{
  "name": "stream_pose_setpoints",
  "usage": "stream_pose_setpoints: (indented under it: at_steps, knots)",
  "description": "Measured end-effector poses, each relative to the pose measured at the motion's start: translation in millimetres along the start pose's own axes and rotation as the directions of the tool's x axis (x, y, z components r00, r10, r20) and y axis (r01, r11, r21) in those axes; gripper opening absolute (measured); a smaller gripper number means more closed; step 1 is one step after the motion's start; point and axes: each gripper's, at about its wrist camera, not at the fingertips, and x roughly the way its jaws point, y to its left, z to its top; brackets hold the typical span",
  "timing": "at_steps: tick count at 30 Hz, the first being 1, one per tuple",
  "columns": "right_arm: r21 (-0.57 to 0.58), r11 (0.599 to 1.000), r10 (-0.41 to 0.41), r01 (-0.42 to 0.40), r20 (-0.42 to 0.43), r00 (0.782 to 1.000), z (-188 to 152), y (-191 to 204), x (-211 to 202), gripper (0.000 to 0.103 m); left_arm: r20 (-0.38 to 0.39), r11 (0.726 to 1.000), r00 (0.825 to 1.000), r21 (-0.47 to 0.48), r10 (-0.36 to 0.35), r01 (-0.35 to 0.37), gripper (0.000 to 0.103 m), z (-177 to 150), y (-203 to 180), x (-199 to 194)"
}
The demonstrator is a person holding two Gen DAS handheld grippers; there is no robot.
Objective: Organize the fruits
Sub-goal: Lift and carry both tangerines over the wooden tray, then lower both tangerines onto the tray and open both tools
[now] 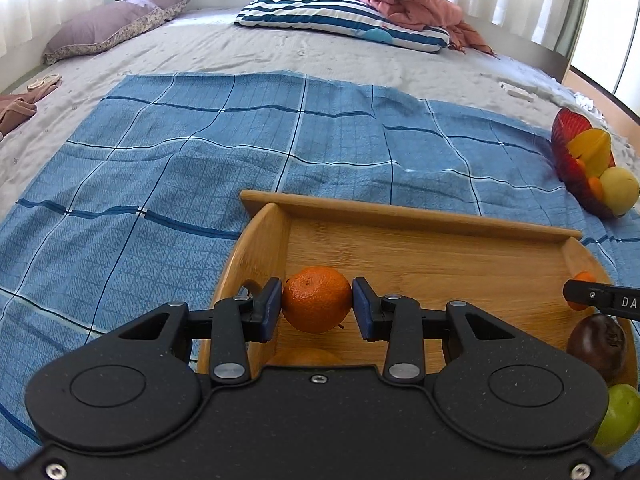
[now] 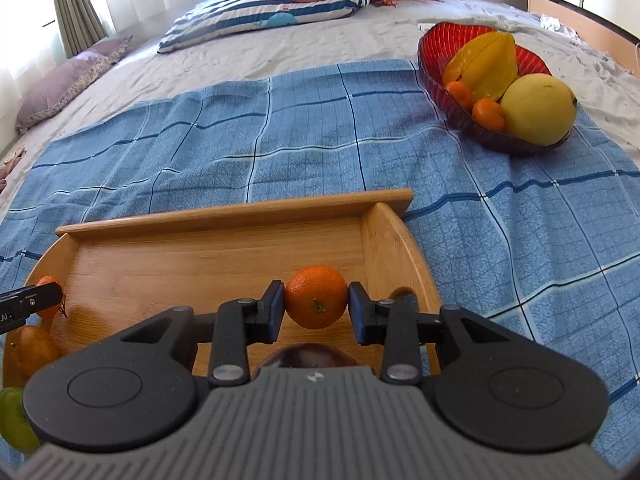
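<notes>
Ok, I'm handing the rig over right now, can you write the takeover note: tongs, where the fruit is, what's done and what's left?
Left tongs: shut on a mandarin, above the left end of the wooden tray.
Right tongs: shut on a second mandarin, above the tray's right end.
Red bowl on the blue checked cloth, far right: holds a starfruit, a large yellow fruit and two mandarins.
In the tray: a dark purple fruit, a green fruit and an orange fruit.
Done: some fruit is in the bowl.
Left: probably both held mandarins to the bowl, then the tray fruit.
</notes>
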Motion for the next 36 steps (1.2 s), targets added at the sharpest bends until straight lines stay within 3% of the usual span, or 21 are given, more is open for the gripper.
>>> stream_pose_setpoints:
  at_steps: [27, 30, 34, 36]
  knots:
    - [-0.007, 1.000, -0.019, 0.019, -0.013, 1.000, 1, -1, 14, 0.041, 0.000, 1.000, 1.000, 0.010, 0.018, -0.018, 0.037, 1, 2, 14]
    - [-0.003, 1.000, -0.009, 0.009, -0.010, 1.000, 0, -1, 14, 0.051, -0.002, 1.000, 1.000, 0.006, 0.013, -0.012, 0.037, 2, 2, 15]
    - [0.005, 1.000, 0.001, -0.001, -0.001, 1.000, 0, -2, 12, 0.052, 0.009, 1.000, 1.000, 0.007, 0.010, -0.010, 0.047, 1, 3, 13]
    - [0.005, 1.000, 0.000, 0.000, 0.003, 1.000, 0, -2, 10, 0.058, 0.015, 1.000, 1.000, 0.007, 0.009, -0.009, 0.052, 2, 3, 10]
